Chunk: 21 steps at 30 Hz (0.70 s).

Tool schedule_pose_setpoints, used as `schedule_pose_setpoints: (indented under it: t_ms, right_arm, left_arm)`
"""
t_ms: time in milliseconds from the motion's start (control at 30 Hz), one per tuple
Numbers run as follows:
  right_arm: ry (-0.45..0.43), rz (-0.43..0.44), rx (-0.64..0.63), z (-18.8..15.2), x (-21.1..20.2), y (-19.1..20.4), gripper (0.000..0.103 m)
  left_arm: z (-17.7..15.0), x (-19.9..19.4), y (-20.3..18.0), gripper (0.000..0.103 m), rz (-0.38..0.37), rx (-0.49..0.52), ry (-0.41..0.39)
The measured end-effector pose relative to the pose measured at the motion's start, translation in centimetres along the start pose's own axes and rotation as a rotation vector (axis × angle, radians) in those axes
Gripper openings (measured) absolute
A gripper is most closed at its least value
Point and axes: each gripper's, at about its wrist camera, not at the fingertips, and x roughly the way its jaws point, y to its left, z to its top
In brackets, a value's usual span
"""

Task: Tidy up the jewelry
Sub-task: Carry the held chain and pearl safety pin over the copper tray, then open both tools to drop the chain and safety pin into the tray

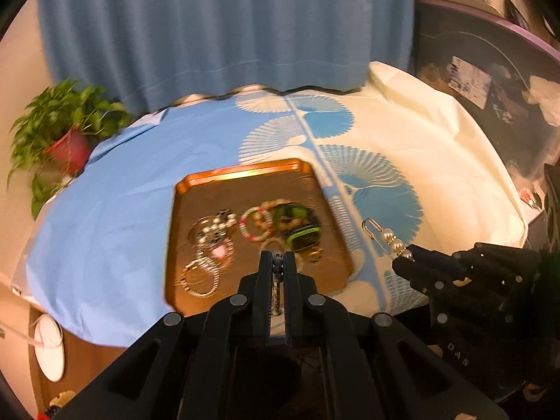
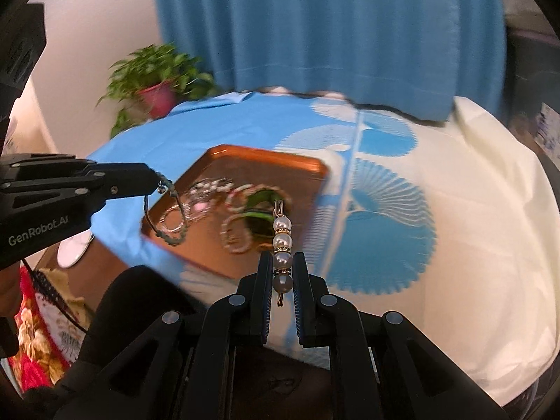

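A copper tray [image 1: 245, 178] lies on the blue and white cloth and holds several bracelets and rings, among them a pink beaded bracelet [image 1: 256, 224] and a green bangle [image 1: 297, 224]. My left gripper [image 1: 277, 260] is shut on a thin bracelet with blue-grey beads [image 2: 175, 220], which hangs above the tray's near edge. My right gripper [image 2: 282, 262] is shut on a pearl pin [image 2: 282, 234] and holds it above the cloth just right of the tray [image 2: 297, 161]. The pin also shows in the left wrist view [image 1: 388, 239].
A potted plant [image 1: 66, 129] in a red pot stands at the table's far left. A blue curtain [image 1: 224, 28] hangs behind the table. A white round object [image 1: 49, 346] lies below the cloth's left edge. Dark clutter [image 1: 490, 84] sits at the far right.
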Motion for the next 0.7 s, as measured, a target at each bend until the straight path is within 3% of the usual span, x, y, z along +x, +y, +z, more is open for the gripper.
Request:
schedule_pose_setpoints:
  t_ms: [300,700]
  right_arm:
    - [0.022,0.032,-0.055,1.6,2.9,3.8,0.011]
    - [0.04,0.046,-0.076,5.4,8.7,5.3,0.011]
  left_arm:
    - [0.1,1.3,3.9,0.003,0.053,-0.044,-0.008]
    - [2.6,5.7,6.8,0.003,0.083,-0.071,-0.006]
